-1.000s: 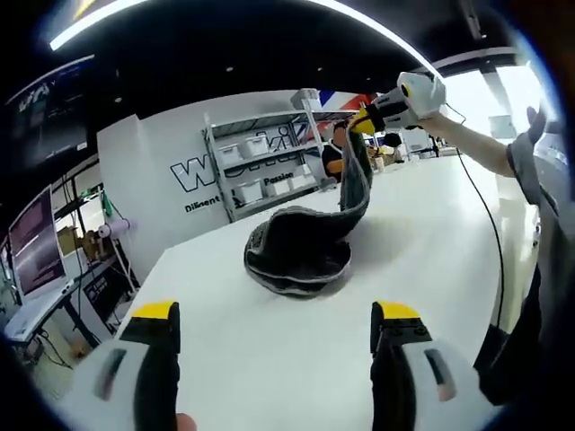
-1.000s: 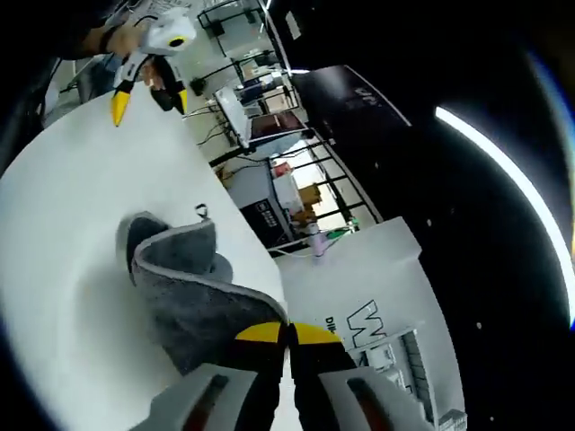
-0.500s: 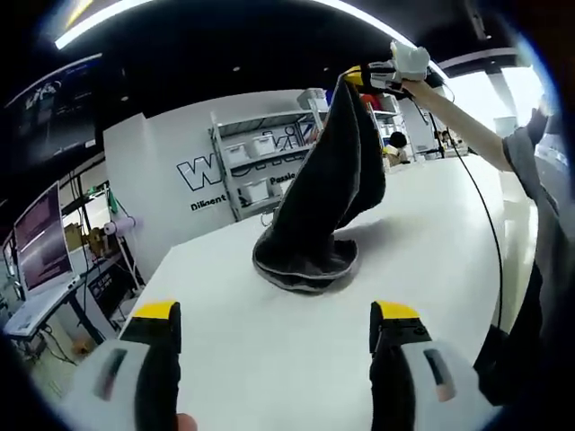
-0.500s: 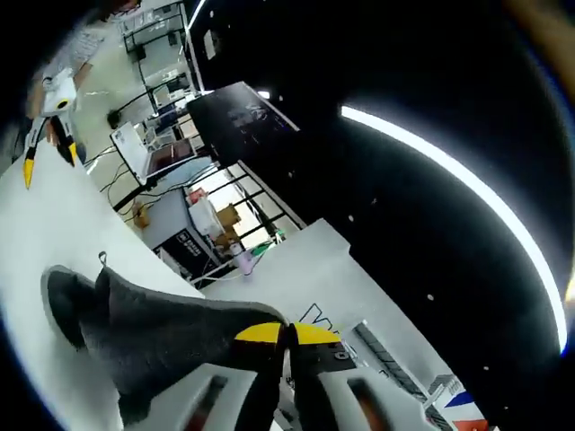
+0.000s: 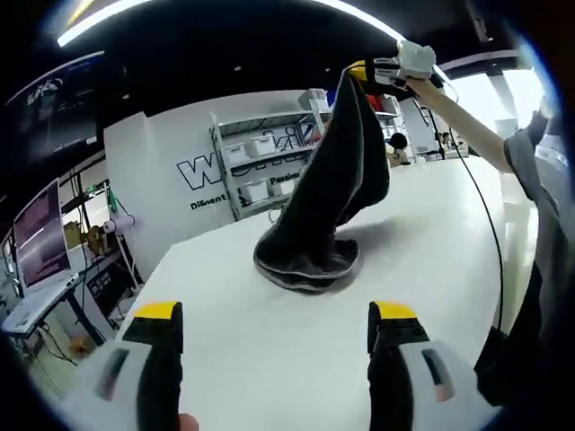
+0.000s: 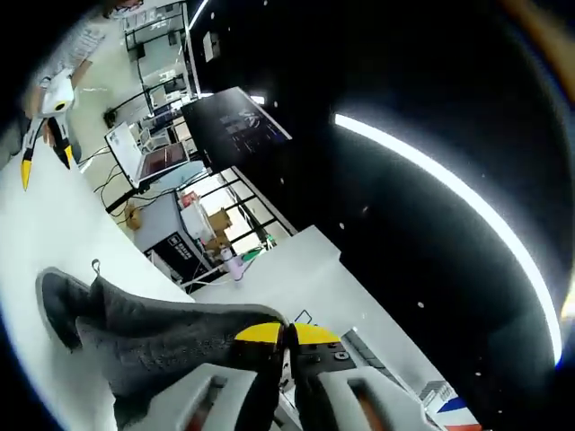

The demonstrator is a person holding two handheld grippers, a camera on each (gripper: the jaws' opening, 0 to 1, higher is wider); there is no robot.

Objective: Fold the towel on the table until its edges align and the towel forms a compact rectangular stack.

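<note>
Towel (image 5: 337,171), dark grey, hangs from the right gripper (image 5: 367,72), whose 2 yellow-tipped jaws are clamped on its top edge, raised high ahead of the left gripper (image 5: 274,319). Its lower part pools on the white table (image 5: 431,224). The left gripper's jaws stand wide apart, holding nothing, above the table.

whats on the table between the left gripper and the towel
Nothing: in the left gripper view, bare white table runs from the open left gripper to the towel, which the right gripper holds up.
</note>
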